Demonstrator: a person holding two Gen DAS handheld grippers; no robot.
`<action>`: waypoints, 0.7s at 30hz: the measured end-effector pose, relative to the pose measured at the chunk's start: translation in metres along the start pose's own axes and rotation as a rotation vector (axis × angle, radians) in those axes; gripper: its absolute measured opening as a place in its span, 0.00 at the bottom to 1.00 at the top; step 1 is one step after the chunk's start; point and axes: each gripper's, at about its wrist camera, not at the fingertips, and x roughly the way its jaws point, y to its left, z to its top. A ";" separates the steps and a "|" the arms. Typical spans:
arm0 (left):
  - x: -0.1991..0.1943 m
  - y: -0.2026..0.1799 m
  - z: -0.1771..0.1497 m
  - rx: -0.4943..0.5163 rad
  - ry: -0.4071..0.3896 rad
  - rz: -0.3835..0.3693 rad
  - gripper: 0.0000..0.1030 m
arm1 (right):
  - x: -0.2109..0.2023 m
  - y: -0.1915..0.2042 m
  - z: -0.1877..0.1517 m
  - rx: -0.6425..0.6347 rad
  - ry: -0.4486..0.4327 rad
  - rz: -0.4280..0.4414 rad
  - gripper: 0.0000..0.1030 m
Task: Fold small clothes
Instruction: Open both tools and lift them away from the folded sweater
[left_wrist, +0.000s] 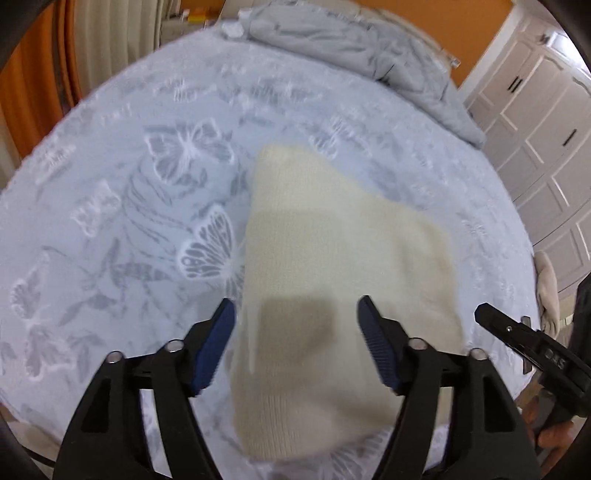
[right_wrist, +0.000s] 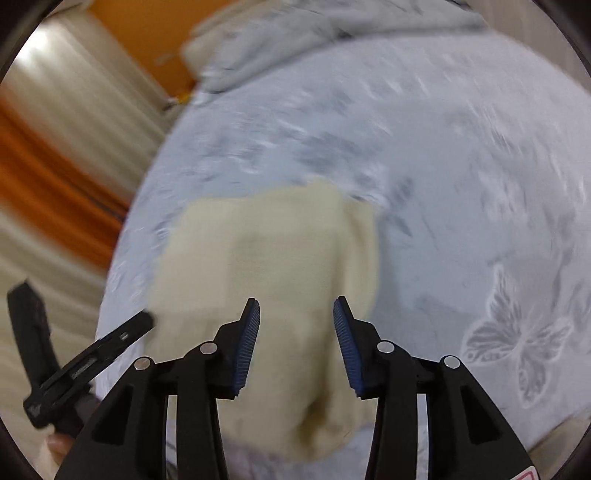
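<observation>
A cream knit garment (left_wrist: 332, 266) lies folded flat on a pale blue bedspread with butterfly patterns (left_wrist: 129, 192). My left gripper (left_wrist: 297, 314) is open and empty, its fingers spread above the near part of the garment. My right gripper (right_wrist: 296, 314) is also open and empty, above the same cream garment (right_wrist: 273, 258) from the other side. The right gripper (left_wrist: 517, 339) shows at the right edge of the left wrist view. The left gripper (right_wrist: 92, 354) shows at the left of the right wrist view. The right wrist view is motion-blurred.
A crumpled grey blanket (left_wrist: 351, 48) lies at the far end of the bed. White wardrobe doors (left_wrist: 535, 129) stand to the right. Orange and cream curtains (right_wrist: 55, 166) hang beside the bed. A cream cloth (left_wrist: 548, 291) hangs at the bed's right edge.
</observation>
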 end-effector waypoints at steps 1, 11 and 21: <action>0.000 -0.004 -0.003 0.023 0.006 0.019 0.72 | 0.015 0.003 -0.003 -0.050 0.044 -0.045 0.36; -0.017 -0.045 -0.030 0.135 -0.075 0.167 0.73 | -0.009 0.035 -0.029 -0.133 -0.178 -0.240 0.64; -0.015 -0.063 -0.046 0.150 -0.081 0.261 0.83 | -0.012 0.011 -0.062 -0.049 -0.083 -0.239 0.64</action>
